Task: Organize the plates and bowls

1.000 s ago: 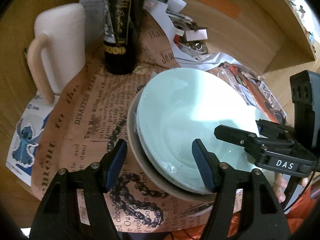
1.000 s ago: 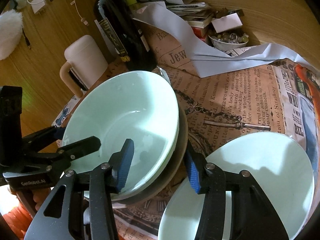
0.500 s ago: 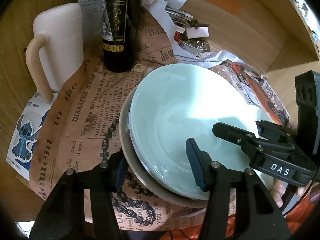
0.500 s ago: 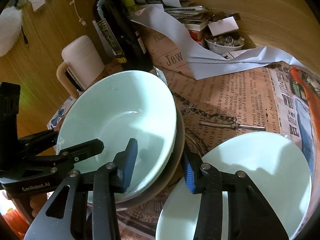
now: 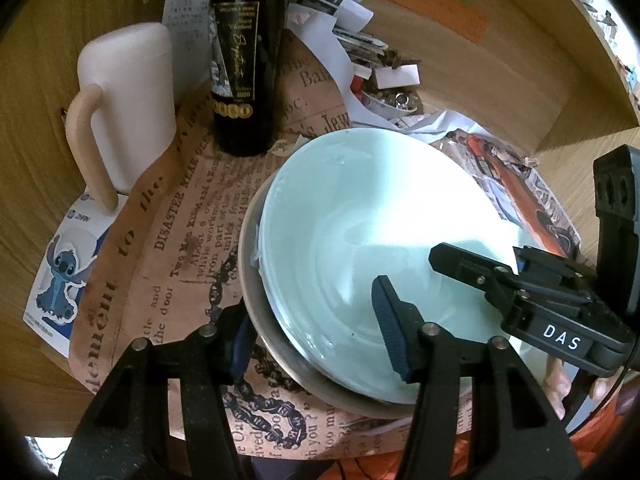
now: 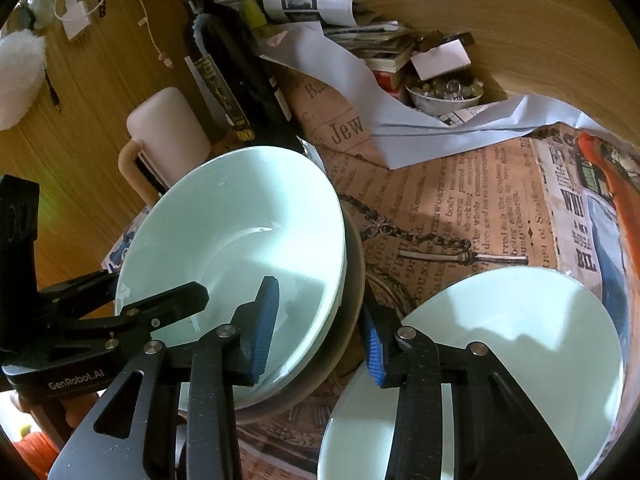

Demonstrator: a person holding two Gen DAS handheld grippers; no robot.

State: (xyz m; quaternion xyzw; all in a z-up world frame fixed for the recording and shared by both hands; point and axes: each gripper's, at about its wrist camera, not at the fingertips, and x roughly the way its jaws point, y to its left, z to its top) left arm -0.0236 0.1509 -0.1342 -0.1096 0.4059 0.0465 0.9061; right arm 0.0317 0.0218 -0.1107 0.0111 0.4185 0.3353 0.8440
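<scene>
Left wrist view: the left gripper (image 5: 316, 330) straddles the near rim of the stack at centre frame, a pale green bowl (image 5: 372, 240) nested in a grey bowl (image 5: 256, 312). Its jaws have just been closing around both rims; whether the pads already bite I cannot tell. The wine bottle (image 5: 246, 60) and pink jug (image 5: 132, 100) stand at upper left.

Right wrist view: the right gripper (image 6: 320, 328) brackets the stack's right rim, jaws just narrowed, one pad inside the green bowl, one outside the grey; contact is not clear. A second pale green dish (image 6: 520, 340) lies at lower right, apart. Both closings suggest a two-handed lift of the stack is being prepared.
</scene>
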